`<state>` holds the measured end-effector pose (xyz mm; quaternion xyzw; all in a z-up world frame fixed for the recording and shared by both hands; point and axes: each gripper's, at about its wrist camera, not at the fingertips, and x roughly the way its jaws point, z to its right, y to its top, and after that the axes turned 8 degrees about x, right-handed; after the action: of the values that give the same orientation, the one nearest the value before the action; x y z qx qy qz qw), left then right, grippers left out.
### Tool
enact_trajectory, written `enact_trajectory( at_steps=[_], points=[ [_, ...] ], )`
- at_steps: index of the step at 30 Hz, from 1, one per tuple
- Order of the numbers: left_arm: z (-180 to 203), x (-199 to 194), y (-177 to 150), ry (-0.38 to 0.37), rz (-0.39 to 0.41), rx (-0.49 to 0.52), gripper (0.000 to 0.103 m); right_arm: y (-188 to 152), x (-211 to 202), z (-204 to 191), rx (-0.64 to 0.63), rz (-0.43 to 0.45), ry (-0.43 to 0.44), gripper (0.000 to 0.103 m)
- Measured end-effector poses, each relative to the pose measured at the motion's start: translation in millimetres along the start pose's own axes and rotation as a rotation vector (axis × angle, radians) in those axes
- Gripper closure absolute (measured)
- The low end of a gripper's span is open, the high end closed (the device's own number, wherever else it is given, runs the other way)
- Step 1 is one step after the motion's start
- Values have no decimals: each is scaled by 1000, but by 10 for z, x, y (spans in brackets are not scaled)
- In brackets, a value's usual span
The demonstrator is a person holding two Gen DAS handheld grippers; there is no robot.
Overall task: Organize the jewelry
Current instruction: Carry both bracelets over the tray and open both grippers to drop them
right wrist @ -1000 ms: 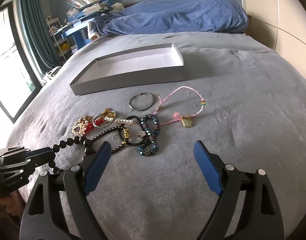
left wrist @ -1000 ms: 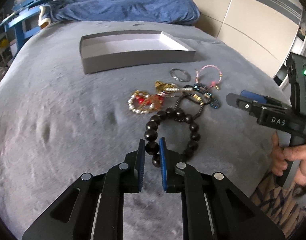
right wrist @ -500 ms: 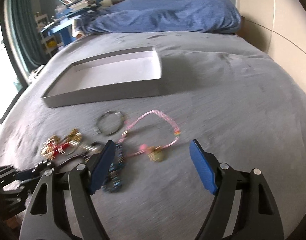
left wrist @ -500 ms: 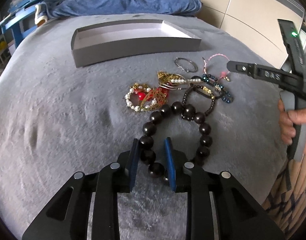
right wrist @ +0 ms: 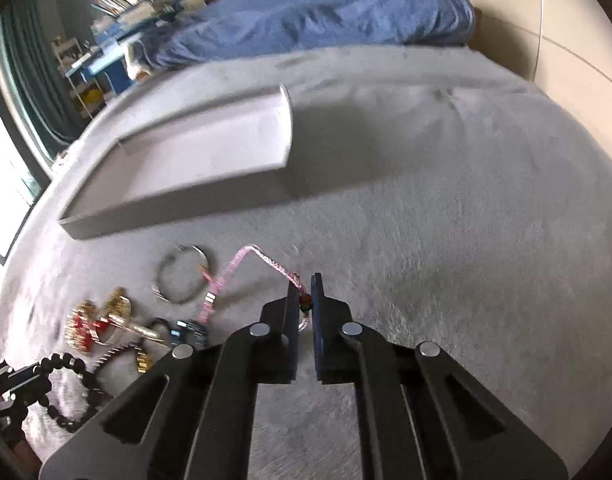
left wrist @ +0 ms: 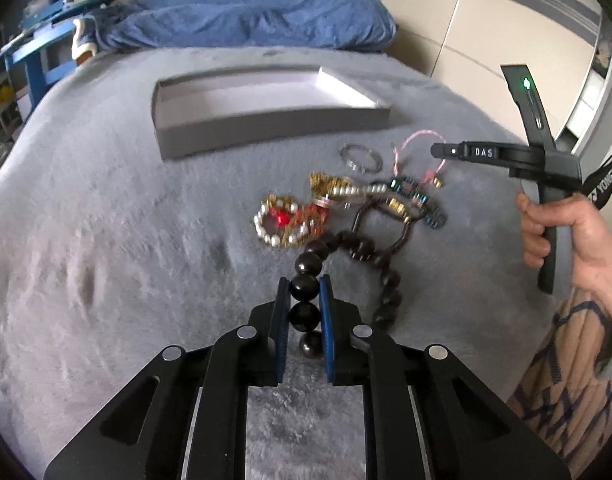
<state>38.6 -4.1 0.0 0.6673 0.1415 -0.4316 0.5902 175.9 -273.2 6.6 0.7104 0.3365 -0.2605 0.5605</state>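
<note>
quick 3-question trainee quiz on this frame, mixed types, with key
1. True or false: the grey tray already holds jewelry.
2. Which piece is the left gripper shut on? A) silver ring B) dark bead bracelet C) pearl and gold piece
3. Fill in: the right gripper is shut on the ____ string bracelet.

Key: 1 false, the visible interior is bare. 2 B, the dark bead bracelet sits between the jaws. 3 pink.

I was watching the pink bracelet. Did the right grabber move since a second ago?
Yes. The right gripper moved forward toward the gray box, and its once wide-open fingers have closed on the pink bracelet.
</note>
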Motion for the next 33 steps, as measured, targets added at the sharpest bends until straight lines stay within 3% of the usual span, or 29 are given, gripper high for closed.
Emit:
enact_trajectory(
  at_steps=[8,15,22,29,33],
  points=[
    [18,-402,292,-12,94,25,88,245,-569,-303,-30,164,79,98],
    [-92,-580,765,2,155,63,88,486,-676,-486,-42,201,141,98],
    [-336,-459,1264,56,208,92,88,733,-445,-706,-92,192,148,98],
    [-656,-68,1508,100,200,62,88,924,7,-856,-125,147,160,98],
    [-801,127,1596,85,204,37,88,979,274,-941,-145,113,160,98]
  ],
)
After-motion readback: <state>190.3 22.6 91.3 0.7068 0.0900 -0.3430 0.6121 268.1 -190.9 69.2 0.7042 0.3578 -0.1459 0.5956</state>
